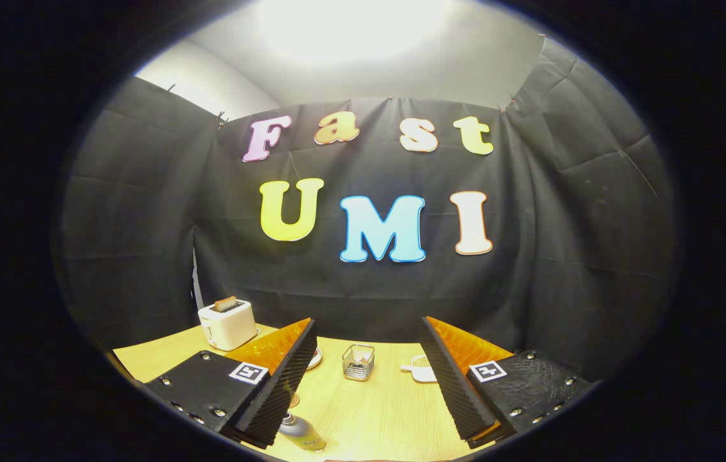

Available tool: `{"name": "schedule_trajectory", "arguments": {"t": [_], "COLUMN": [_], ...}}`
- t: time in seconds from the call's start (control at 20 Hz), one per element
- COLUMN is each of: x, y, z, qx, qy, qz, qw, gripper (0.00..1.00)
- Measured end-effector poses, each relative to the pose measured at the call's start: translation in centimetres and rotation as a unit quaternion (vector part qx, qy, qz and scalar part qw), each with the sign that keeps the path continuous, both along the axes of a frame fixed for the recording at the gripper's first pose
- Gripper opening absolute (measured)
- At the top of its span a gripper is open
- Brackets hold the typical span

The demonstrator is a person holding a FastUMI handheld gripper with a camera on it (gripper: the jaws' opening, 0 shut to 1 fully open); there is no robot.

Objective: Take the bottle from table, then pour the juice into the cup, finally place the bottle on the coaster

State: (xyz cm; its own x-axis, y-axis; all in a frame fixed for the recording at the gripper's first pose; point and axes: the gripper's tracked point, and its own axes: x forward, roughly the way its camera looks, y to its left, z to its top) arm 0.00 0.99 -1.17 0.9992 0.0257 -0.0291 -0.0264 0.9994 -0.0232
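gripper (363,385) wide open, holding nothing | bottle (299,433) stands on the desk (376,410), low beside the left finger | glass cup (358,361) ahead between the fingers | toaster (228,324) far left | small white dish (422,370) by the right finger

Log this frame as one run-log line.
stage: approach | gripper: open, holding nothing | bottle: on table, by one finger, ungrasped | cup: ahead, between fingers | pour: not started

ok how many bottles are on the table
1: the bottle stands by the left finger of the open gripper. Others may hide behind the fingers.
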Motion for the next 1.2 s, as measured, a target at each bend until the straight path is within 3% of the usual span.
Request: {"name": "schedule_trajectory", "arguments": {"t": [0.6, 1.2], "x": [-0.2, 1.6], "y": [2.0, 8.3], "z": [-1.6, -11.6], "qx": [0.028, 0.028], "qy": [-0.040, -0.009], "qz": [0.011, 0.039], "qw": [0.999, 0.999], "gripper": [0.99, 0.99]}}
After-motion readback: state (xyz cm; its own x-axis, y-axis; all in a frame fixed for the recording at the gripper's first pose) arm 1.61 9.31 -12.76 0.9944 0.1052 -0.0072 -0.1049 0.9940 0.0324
